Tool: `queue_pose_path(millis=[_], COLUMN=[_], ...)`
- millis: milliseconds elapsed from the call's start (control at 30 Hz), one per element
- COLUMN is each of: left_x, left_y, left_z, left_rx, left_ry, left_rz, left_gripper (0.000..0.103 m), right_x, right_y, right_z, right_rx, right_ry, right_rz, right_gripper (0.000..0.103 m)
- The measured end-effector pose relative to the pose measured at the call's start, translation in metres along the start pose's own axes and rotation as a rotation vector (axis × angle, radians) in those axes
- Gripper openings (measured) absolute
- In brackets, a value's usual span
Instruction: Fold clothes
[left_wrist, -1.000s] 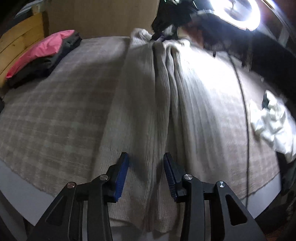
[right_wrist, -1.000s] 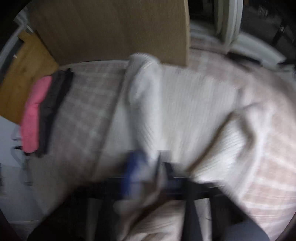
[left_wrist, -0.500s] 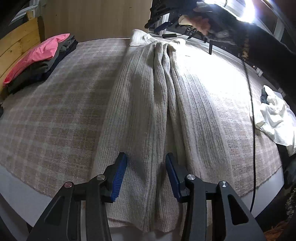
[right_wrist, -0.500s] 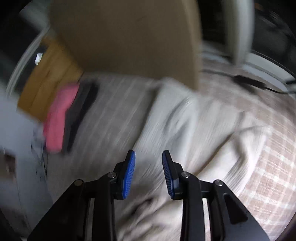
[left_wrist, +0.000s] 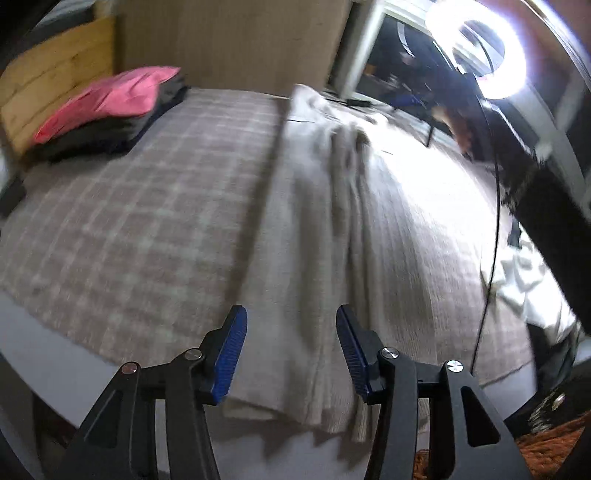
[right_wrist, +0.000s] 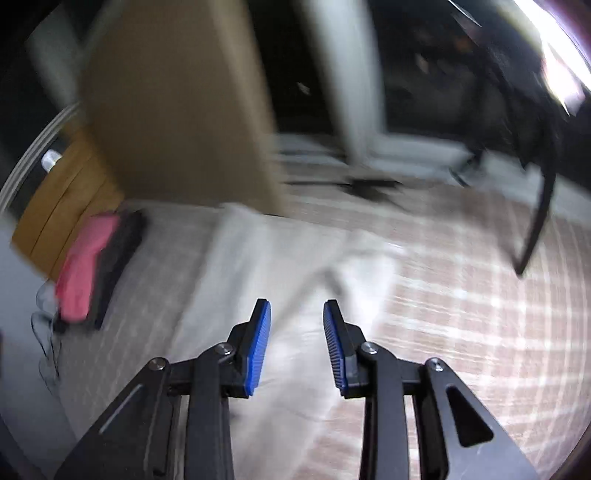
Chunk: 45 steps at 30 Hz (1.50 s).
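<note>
A cream ribbed knit garment (left_wrist: 314, 229) lies lengthwise on the plaid bed cover (left_wrist: 147, 221), its near hem hanging over the bed's front edge. My left gripper (left_wrist: 290, 354) hovers above that hem with its jaws opening and nothing between the blue pads. In the right wrist view the same garment (right_wrist: 258, 280) is blurred, with a sleeve (right_wrist: 365, 273) folded across it. The right gripper (right_wrist: 295, 347) stands open above the cloth and holds nothing. A dark sleeve (left_wrist: 546, 221) of the person crosses the right side of the left wrist view.
A stack of folded clothes, pink on top of dark (left_wrist: 110, 107), rests at the bed's far left by a wooden headboard (left_wrist: 55, 85). White crumpled cloth (left_wrist: 524, 280) lies at the right edge. A black cable (left_wrist: 491, 236) runs over the bed below a ring light (left_wrist: 480, 48).
The right gripper let go of the garment's far end, opened and drew up and away. The left gripper's jaws widened and it lifted off the hem. The garment now lies free.
</note>
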<state>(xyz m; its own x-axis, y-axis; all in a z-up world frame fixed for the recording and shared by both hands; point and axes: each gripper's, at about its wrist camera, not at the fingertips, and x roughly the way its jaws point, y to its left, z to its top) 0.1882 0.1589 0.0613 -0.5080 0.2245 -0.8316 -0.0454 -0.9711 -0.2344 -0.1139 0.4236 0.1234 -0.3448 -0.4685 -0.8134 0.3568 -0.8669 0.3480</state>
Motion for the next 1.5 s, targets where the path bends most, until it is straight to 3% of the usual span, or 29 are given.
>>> queue_pose_path(millis=[100, 267, 333, 400, 467, 533, 667, 767, 867, 933, 1000, 1067, 1133, 1200, 1300, 1367, 1500], left_x=[0.005, 0.012, 0.008, -0.002, -0.016, -0.029, -0.035, -0.028, -0.012, -0.002, 0.009, 0.021, 0.03, 0.022, 0.002, 0.003, 0.023], left_y=[-0.004, -0.019, -0.021, -0.018, -0.006, 0.012, 0.035, 0.038, 0.034, 0.032, 0.022, 0.003, -0.015, -0.019, 0.007, 0.031, 0.049], left_z=[-0.004, -0.007, -0.007, -0.007, -0.006, -0.003, 0.002, 0.005, 0.004, 0.003, -0.001, -0.007, -0.019, -0.02, -0.01, -0.005, -0.005], left_rx=[0.002, 0.036, 0.039, 0.033, 0.021, 0.017, 0.051, 0.124, 0.207, 0.263, 0.337, 0.434, 0.547, 0.593, 0.534, 0.478, 0.422], left_ry=[0.028, 0.036, 0.033, 0.02, 0.005, -0.001, 0.008, 0.026, 0.057, 0.077, 0.098, 0.12, 0.125, 0.125, 0.104, 0.136, 0.237], left_rz=[0.016, 0.012, 0.016, 0.018, 0.045, 0.076, 0.097, 0.07, -0.002, -0.051, -0.106, -0.167, -0.153, -0.168, -0.183, -0.186, -0.224], left_gripper=[0.047, 0.047, 0.047, 0.047, 0.047, 0.047, 0.047, 0.047, 0.046, 0.046, 0.046, 0.046, 0.047, 0.047, 0.048, 0.048, 0.047], right_x=[0.031, 0.083, 0.081, 0.071, 0.043, 0.007, -0.052, -0.07, -0.075, -0.064, -0.046, -0.043, -0.054, -0.074, -0.105, -0.118, -0.117], right_y=[-0.017, -0.004, 0.011, 0.02, 0.018, 0.013, 0.028, 0.061, 0.095, 0.114, 0.125, 0.14, 0.154, 0.149, 0.127, 0.113, 0.109], right_z=[0.014, 0.006, 0.006, 0.004, -0.006, -0.022, -0.081, -0.155, -0.234, -0.28, -0.306, -0.322, -0.328, -0.337, -0.358, -0.377, -0.405], right_rx=[0.095, 0.076, 0.007, -0.032, -0.031, -0.004, -0.038, -0.109, -0.16, -0.157, -0.096, -0.069, -0.082, -0.02, 0.099, 0.147, 0.187], right_ry=[0.111, 0.188, 0.171, 0.174, 0.145, 0.11, 0.092, 0.146, 0.196, 0.221, 0.248, 0.184, 0.17, 0.133, 0.077, 0.061, 0.085], right_rz=[0.034, 0.041, 0.01, -0.01, 0.03, 0.125, 0.228, 0.266, 0.242, 0.175, 0.151, 0.092, 0.031, 0.012, -0.026, -0.077, -0.039], right_gripper=[0.029, 0.031, 0.043, 0.043, 0.043, 0.043, 0.041, 0.034, 0.031, 0.03, 0.03, 0.03, 0.03, 0.03, 0.032, 0.032, 0.032])
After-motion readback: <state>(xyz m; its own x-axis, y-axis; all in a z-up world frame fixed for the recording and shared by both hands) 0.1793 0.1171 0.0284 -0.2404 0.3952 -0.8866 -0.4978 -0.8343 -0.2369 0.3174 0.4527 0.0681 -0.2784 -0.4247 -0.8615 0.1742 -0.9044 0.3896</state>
